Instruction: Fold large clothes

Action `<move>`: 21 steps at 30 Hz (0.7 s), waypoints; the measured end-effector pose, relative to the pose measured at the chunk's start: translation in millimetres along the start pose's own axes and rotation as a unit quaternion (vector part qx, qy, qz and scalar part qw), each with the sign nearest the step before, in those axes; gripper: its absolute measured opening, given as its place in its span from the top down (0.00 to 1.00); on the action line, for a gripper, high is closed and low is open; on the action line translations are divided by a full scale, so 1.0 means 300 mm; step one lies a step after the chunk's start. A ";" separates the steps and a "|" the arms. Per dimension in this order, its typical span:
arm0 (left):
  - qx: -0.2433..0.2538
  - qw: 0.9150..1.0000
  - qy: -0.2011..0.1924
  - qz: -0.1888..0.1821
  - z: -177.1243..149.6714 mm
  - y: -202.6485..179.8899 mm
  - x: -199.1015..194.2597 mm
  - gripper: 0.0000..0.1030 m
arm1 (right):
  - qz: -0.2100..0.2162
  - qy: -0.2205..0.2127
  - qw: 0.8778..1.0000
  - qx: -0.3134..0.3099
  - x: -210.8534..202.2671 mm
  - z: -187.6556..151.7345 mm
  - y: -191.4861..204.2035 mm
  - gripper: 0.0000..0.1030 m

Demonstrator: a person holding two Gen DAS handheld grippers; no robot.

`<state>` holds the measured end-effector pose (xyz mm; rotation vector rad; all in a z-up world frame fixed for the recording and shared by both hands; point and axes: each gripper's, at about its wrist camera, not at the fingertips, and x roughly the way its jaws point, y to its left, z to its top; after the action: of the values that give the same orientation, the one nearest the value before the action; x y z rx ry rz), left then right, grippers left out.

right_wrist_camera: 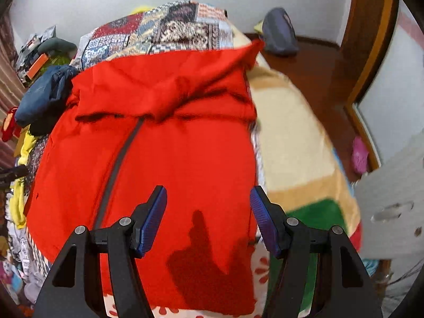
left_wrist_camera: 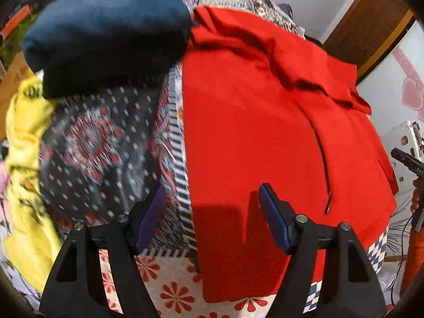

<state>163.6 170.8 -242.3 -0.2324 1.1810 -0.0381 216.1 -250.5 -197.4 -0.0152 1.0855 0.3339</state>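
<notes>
A large red zip jacket [left_wrist_camera: 265, 132] lies spread flat on the bed, hood end far, hem near; it also shows in the right wrist view [right_wrist_camera: 172, 145]. Its dark zipper [right_wrist_camera: 116, 164] runs down the front. My left gripper [left_wrist_camera: 212, 206] is open and empty above the jacket's near left edge. My right gripper [right_wrist_camera: 209, 212] is open and empty above the jacket's near right part. The other gripper's tip [left_wrist_camera: 408, 161] shows at the right edge of the left wrist view.
A folded dark blue garment [left_wrist_camera: 106, 34] sits at the far left of the bed. A yellow garment [left_wrist_camera: 26, 159] hangs at the left edge. Patterned bedding [left_wrist_camera: 106, 145] covers the bed. A beige and green blanket [right_wrist_camera: 296, 145] lies right of the jacket. A wooden floor and door frame [right_wrist_camera: 371, 53] are beyond.
</notes>
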 end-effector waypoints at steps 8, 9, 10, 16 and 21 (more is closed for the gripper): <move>-0.049 0.996 0.024 -0.073 -0.071 0.020 0.077 0.30 | 0.005 0.037 0.999 0.021 0.083 -0.069 -0.034 0.41; -0.058 0.994 0.027 -0.087 -0.076 0.025 0.082 0.32 | 0.012 0.042 0.999 0.026 0.101 -0.075 -0.040 0.41; -0.066 0.993 0.027 -0.096 -0.080 0.030 0.082 0.36 | 0.013 0.038 0.999 0.028 0.108 -0.081 -0.040 0.41; -0.046 0.992 0.009 -0.115 -0.092 0.012 0.041 0.96 | 0.013 0.029 0.999 0.014 0.098 -0.083 -0.019 0.79; -0.022 0.994 -0.026 -0.099 -0.033 -0.027 -0.039 0.97 | 0.042 0.011 0.999 0.009 0.047 -0.050 -0.010 0.90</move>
<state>150.9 163.0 -233.5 -0.3875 1.1035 -0.1788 210.0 -252.3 -217.2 0.0423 1.1133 0.3998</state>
